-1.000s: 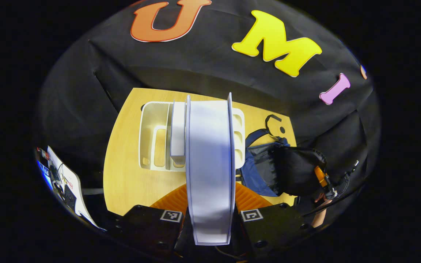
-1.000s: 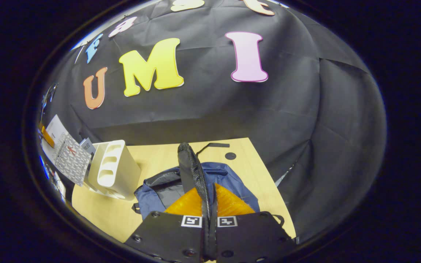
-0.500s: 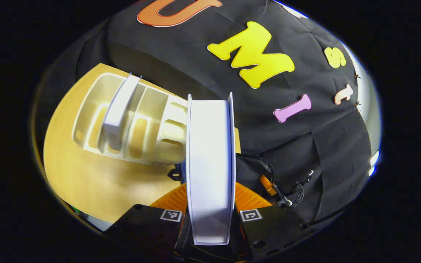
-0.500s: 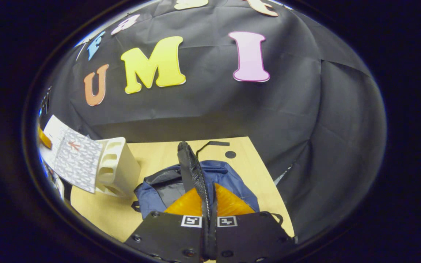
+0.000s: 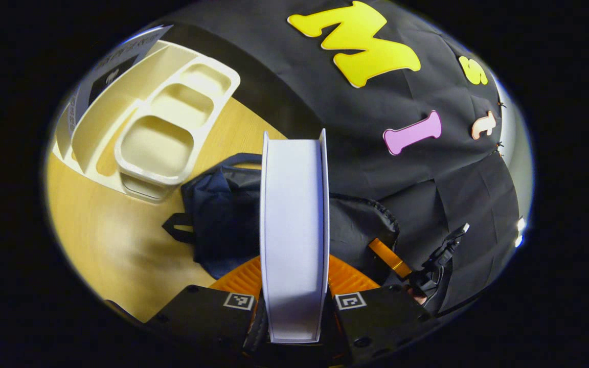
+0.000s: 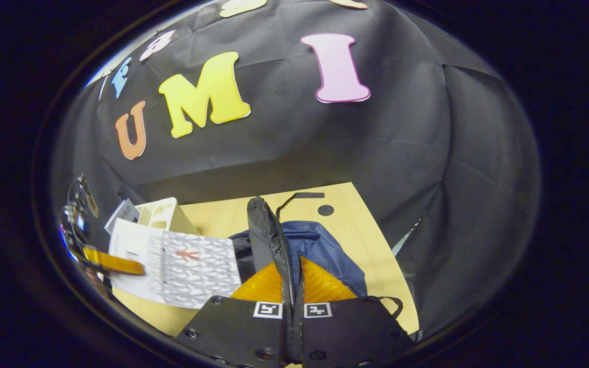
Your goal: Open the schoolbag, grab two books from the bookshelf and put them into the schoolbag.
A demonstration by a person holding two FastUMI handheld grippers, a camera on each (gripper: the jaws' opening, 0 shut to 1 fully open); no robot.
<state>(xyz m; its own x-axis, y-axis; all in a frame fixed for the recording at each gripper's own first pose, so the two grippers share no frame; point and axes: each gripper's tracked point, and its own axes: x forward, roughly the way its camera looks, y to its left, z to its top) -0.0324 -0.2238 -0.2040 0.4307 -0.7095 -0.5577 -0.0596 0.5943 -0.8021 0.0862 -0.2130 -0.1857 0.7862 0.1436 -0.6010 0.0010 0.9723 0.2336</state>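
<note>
White and stiff, a thin hardback book stands edge-on between the fingers of the left hand-held gripper in the left gripper view, both fingers pressed on its covers near the lower end. Ahead of and below this gripper lies the soft navy-blue fabric schoolbag, its dark mouth gaping on the pale wooden desk. Up to the left of the gripper sits the cream plastic bookshelf with open slots. To the right, farther off, is the right hand-held gripper.

In the right gripper view, the right hand-held gripper is closed tight on a black mesh flap of the bag, lifting it up. The schoolbag lies just beyond its fingers. To its left the book shows a broad grey-patterned cover, level with the bag's opening.

Rigid and probably light, the book should slide in flat without bending, and a grip low on the covers looks secure, though smooth boards may slip. The bag is limp and will likely sag shut unless the flap is held.

Only from the right gripper's camera is the patterned cover seen; the shelf's slots read clearly from the left one.
</note>
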